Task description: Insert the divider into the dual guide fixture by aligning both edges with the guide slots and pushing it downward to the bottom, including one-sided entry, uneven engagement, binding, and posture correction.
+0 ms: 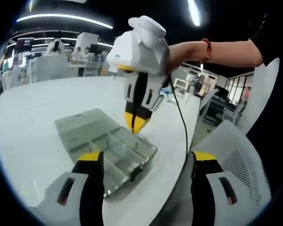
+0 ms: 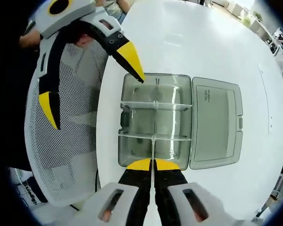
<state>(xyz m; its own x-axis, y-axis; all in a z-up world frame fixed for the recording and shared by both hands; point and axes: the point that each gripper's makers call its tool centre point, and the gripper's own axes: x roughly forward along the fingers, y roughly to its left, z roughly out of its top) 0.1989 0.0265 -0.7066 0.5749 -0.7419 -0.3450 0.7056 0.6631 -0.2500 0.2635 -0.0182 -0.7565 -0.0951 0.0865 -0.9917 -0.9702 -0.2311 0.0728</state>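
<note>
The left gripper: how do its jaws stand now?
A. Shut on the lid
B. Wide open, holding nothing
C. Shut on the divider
B: in the right gripper view, the left gripper has its yellow tips far apart, one touching the box rim, with nothing between them.

Compartment box [image 2: 155,120] on the table [image 2: 217,42], its open lid [image 2: 215,123] beside it, mesh chair [image 2: 68,141] alongside.

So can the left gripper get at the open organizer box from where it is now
Probably yes. The left gripper hangs open beside the clear box, one jaw tip already at its corner, nothing between. The right gripper, shut on the thin divider, occupies the middle slot.
</note>
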